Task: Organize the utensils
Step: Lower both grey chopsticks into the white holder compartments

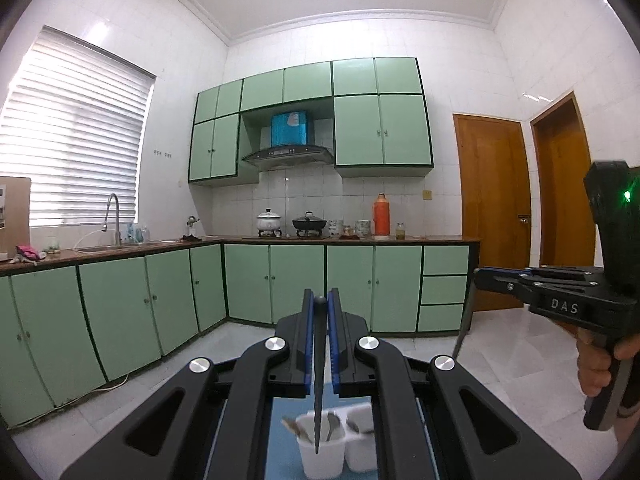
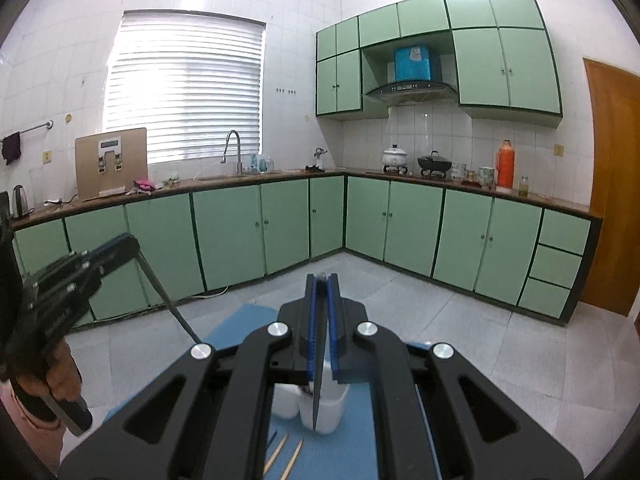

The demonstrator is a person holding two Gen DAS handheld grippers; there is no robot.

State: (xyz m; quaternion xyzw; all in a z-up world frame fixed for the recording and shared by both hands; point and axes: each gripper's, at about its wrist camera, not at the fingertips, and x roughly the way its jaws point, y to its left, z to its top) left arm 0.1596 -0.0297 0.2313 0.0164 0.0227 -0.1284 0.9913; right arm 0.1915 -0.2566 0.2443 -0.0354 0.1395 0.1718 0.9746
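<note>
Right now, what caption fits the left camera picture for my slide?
Left gripper holds a black chopstick above white cups with spoons.

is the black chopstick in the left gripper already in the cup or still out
Out. The left gripper is shut on the black chopstick, which hangs point-down with its tip over the white cup, apparently not yet inside.

Spoon bowls [image 1: 332, 426] in white cups [image 1: 322, 450] blurred, chopsticks [image 2: 286, 458] cut off at bottom edge, maybe wooden.
</note>
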